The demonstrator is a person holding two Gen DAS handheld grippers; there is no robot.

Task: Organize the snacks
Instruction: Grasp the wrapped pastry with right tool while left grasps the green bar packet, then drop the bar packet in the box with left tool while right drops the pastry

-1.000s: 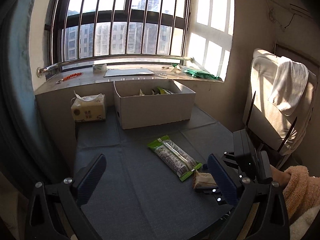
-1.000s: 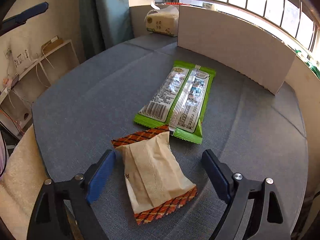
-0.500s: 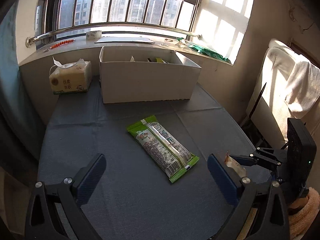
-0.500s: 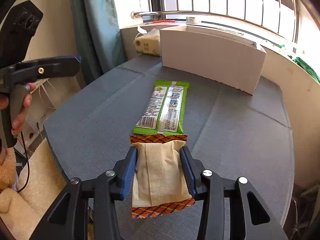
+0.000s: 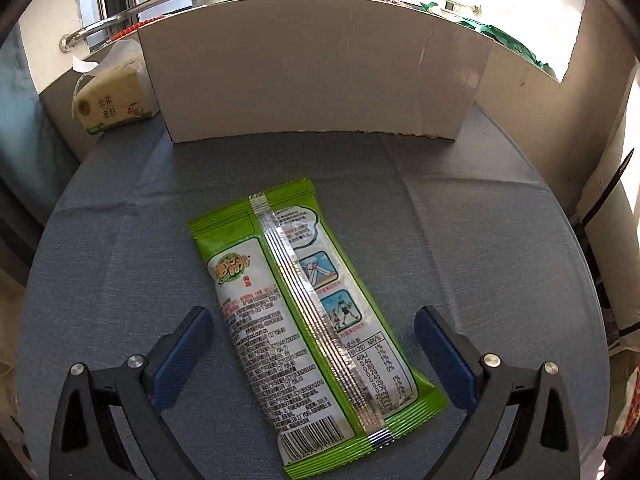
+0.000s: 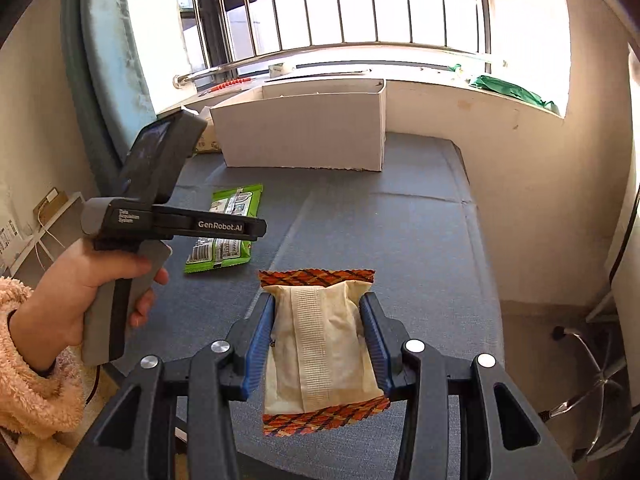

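Note:
A long green snack packet (image 5: 304,324) lies face down on the grey table (image 5: 480,240). My left gripper (image 5: 312,354) is open, low over it, one finger on each side of its near half. The packet also shows in the right wrist view (image 6: 226,236), partly hidden behind the left gripper's body (image 6: 168,220). My right gripper (image 6: 320,344) is shut on a beige snack packet with orange patterned ends (image 6: 320,344), held above the table. A white cardboard box (image 5: 316,80) stands at the table's far side; its inside is hidden in the left wrist view.
A tissue pack (image 5: 112,100) sits left of the box. The windowsill (image 6: 480,84) behind holds a green bag (image 6: 516,90) and small items. A wall runs along the table's right side. An office chair base (image 6: 588,364) stands on the floor at right.
My left gripper has moved forward and down over the green packet. My right gripper closed on the beige packet and lifted it off the table.

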